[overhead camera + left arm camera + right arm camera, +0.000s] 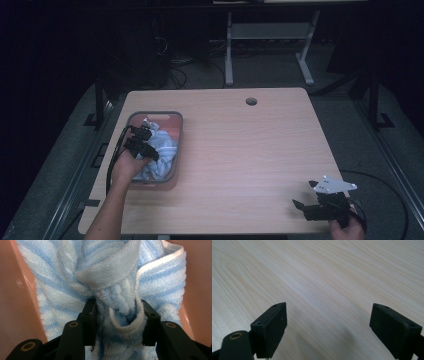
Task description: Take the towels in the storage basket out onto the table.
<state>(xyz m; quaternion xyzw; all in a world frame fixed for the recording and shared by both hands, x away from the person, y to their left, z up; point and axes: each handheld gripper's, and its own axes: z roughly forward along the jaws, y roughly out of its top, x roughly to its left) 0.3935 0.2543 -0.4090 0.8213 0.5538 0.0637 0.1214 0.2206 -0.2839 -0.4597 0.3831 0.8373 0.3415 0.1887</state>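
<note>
A blue and white striped towel lies bunched in a pink bin at the table's left side. My left gripper reaches into the bin and is shut on a thick fold of the towel, which bulges between the two jaws. The bin's pink walls rise on both sides of the cloth. My right gripper hovers low over the bare wood near the table's front right corner, with its jaws spread wide and nothing between them.
The wooden table has a round cable hole near its far edge. Behind it stand the legs of a white desk frame, with cables on the dark floor. A black cable trails from the right gripper.
</note>
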